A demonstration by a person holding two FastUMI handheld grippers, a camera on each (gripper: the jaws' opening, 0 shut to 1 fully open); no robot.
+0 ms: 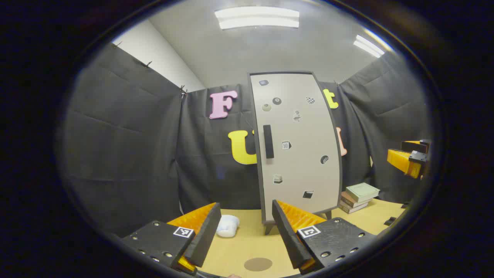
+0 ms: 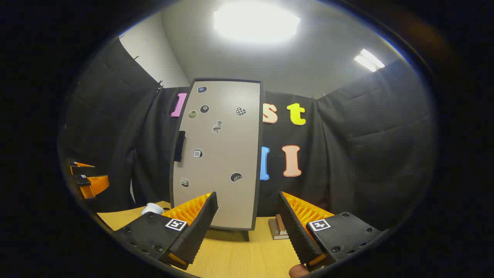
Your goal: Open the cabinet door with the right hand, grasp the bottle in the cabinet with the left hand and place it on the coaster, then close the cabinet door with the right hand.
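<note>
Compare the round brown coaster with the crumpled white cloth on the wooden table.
The round brown coaster lies flat and dark; the crumpled white cloth is pale and bunched into a lump. The coaster sits nearer the left gripper; the cloth lies farther back, beside the cabinet. Both rest on the wooden table.

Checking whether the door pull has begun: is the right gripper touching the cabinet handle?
Apart. In the right gripper view the right gripper is open, well short of the cabinet handle.
</note>
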